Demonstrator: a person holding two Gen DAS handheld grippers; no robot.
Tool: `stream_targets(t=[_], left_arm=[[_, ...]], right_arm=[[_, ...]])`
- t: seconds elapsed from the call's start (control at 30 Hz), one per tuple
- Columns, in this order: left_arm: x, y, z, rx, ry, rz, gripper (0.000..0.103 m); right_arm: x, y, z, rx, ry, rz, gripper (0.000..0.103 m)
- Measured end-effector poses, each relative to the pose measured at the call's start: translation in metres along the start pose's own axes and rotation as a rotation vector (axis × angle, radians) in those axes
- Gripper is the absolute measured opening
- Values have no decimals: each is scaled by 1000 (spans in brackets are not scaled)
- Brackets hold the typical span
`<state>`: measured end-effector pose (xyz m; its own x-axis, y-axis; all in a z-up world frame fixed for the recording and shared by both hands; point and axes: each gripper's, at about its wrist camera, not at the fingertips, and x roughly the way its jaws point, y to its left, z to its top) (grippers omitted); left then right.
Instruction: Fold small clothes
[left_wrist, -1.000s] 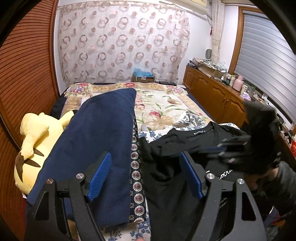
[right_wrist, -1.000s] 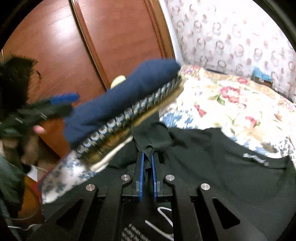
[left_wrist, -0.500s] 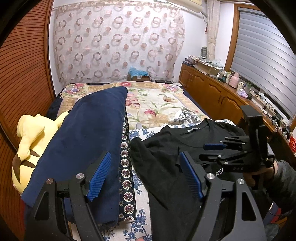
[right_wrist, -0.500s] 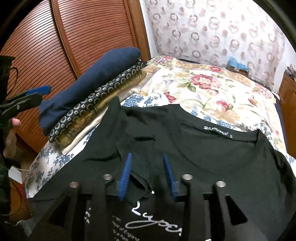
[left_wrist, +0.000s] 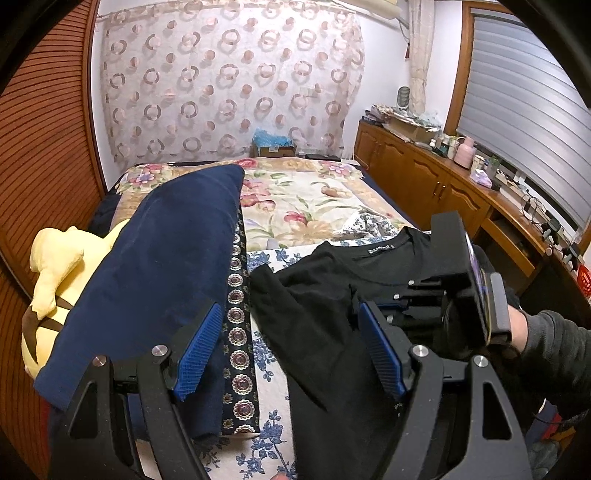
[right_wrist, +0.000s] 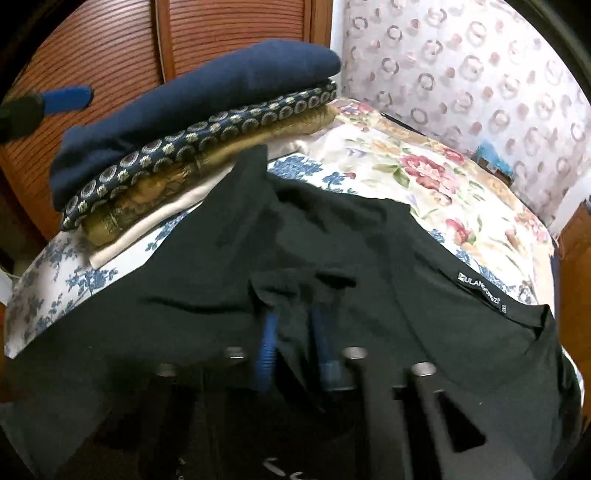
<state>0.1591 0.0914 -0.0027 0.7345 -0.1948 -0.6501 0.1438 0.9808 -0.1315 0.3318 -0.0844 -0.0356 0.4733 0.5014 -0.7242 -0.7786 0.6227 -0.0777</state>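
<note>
The black T-shirt (right_wrist: 332, 258) lies spread on the near end of the bed (left_wrist: 303, 206), collar label facing up toward the far side, one sleeve folded in over the chest. Its left edge sits just beside the stack of folded clothes (right_wrist: 177, 147), not on it.

Your right gripper (right_wrist: 293, 343) is down on the folded-in sleeve. Its blue pads (right_wrist: 266, 354) stand slightly apart with a fold of black cloth lying between them; the frame is motion-blurred, so you cannot tell from it whether the cloth is pinched or loose. In the left wrist view the same gripper (left_wrist: 391, 302) shows low over the shirt's chest, your gloved hand (left_wrist: 517, 325) behind it.

Your left gripper (left_wrist: 288, 354) hangs above the seam between shirt and stack, jaws wide apart, nothing between them. Left pad over the navy fabric, right pad over the black.

Stack, top to bottom: navy piece (left_wrist: 159, 266), dark piece with a ring pattern (right_wrist: 199, 133), gold piece, cream piece. A yellow plush toy (left_wrist: 55, 266) rests against the stack's far-left side. Wooden slatted doors (right_wrist: 110, 48) behind; a patterned curtain (left_wrist: 229, 81) at the head of the bed; a wooden sideboard (left_wrist: 424, 177) along the right wall.
</note>
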Motion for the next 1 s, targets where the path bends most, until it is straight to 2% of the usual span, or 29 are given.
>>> stream_targets(t=[0.13,0.23,0.33,0.6,1.0], left_arm=[[4,-5,0,8,8,-10,77],[7,-9,0,12,12,-19,77],[9,-12,-1,19,17,-29,77],[19,-27,-5,30,37,-59,77],[81,-65,-21,80,148,-100,77]], right_arm=[[-5,-24,1,113,-55,-26,9],[-11,-46,-2,193,-81,-101,9],[-15,-65,-7,260,-96,-138,9],[-20,-68,-19,316,-88,-159,36],[-71,-69,-106,414,-16,-263,37]])
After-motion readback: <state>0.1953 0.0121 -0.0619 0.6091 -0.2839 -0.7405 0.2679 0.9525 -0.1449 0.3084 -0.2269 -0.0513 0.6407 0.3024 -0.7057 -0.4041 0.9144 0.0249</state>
